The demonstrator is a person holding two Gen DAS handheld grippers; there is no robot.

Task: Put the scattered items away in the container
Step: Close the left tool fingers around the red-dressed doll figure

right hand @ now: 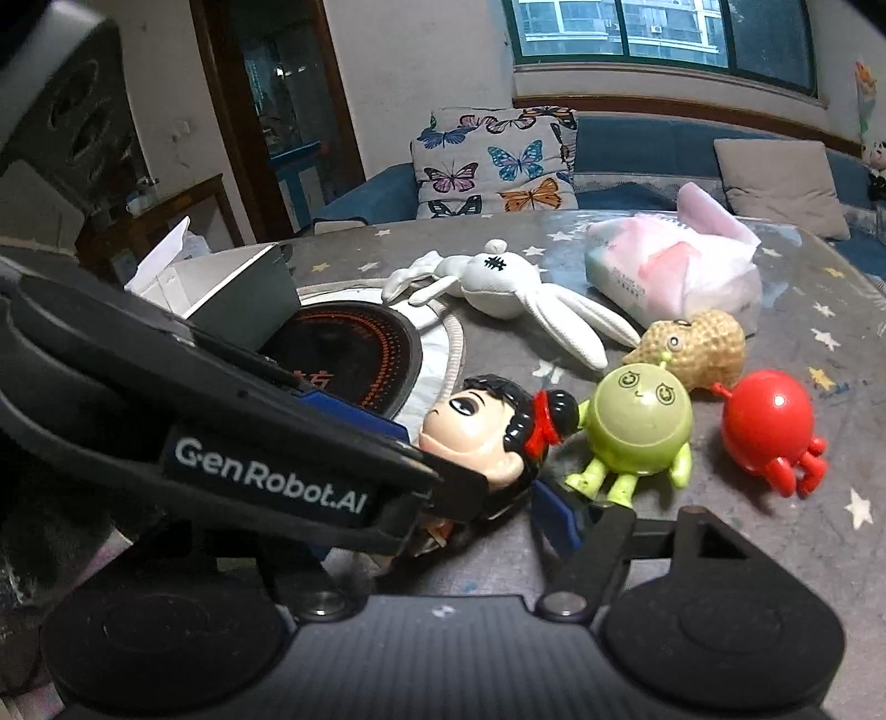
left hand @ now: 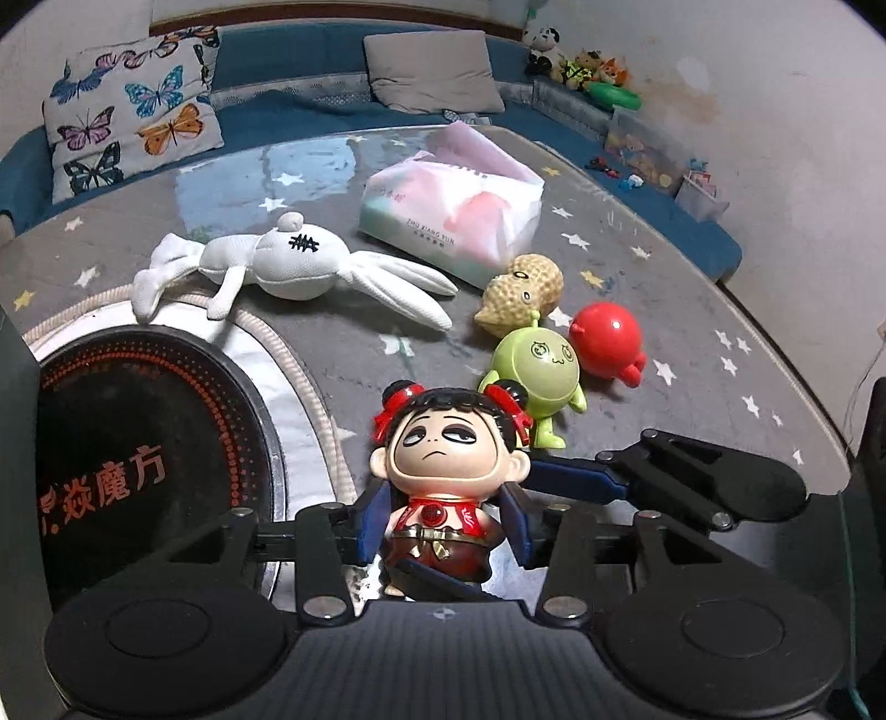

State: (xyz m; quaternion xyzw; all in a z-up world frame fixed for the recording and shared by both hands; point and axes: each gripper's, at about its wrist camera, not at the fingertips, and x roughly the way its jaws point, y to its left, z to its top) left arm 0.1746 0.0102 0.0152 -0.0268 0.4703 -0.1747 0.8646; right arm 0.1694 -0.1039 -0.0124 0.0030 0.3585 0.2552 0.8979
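Two grippers crowd one glossy, big-headed doll figurine with black hair and red bows (left hand: 443,487), low centre of frame: our left gripper (left hand: 443,531) brackets its body, pads apparently unclenched, while our right gripper (right hand: 482,520) sits released beside it, seemingly readying a lift toward the white-lined box (right hand: 221,282) at upper left.

Green toy (left hand: 534,371) crowds the doll (left hand: 443,471) (left side clear).

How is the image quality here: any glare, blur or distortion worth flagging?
Left wrist view: strong fisheye bending at the edges, sheen on the table behind the white rabbit, doll sharp. Right wrist view: the left gripper looms large and soft, blocking the lower left; the window is not blown out; the red toy shows a small highlight.
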